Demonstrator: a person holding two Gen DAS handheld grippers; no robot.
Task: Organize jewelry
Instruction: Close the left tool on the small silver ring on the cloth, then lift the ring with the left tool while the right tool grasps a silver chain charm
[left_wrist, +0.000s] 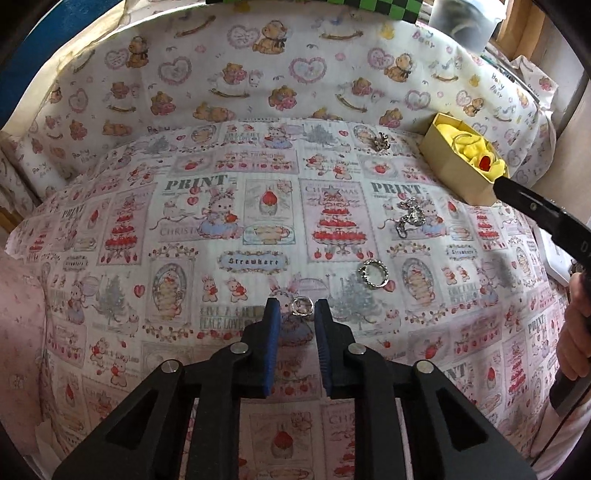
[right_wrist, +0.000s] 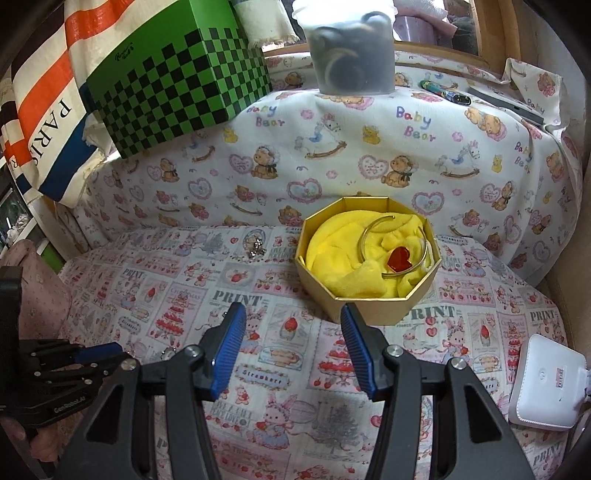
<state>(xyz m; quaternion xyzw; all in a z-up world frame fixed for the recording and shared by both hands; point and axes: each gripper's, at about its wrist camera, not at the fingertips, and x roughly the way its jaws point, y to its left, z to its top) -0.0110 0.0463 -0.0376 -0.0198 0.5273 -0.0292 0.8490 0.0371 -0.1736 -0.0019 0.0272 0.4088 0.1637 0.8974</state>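
My left gripper (left_wrist: 295, 308) is open and low over the printed cloth, with a small silver ring (left_wrist: 302, 306) lying between its fingertips. A larger beaded ring (left_wrist: 372, 273) lies to its right, a silver chain (left_wrist: 409, 216) farther back, and a small sparkly piece (left_wrist: 382, 140) near the back. The gold octagonal box (right_wrist: 369, 258) with yellow lining holds a bangle (right_wrist: 397, 243) and a red heart (right_wrist: 399, 256). My right gripper (right_wrist: 293, 321) is open and empty, just in front of the box. The sparkly piece (right_wrist: 256, 248) also shows left of the box.
A green checkered box (right_wrist: 177, 81) and a grey plastic tub (right_wrist: 351, 48) stand on the raised back ledge. A white device (right_wrist: 546, 387) lies at the right edge. The left gripper (right_wrist: 88, 356) shows at the far left in the right wrist view.
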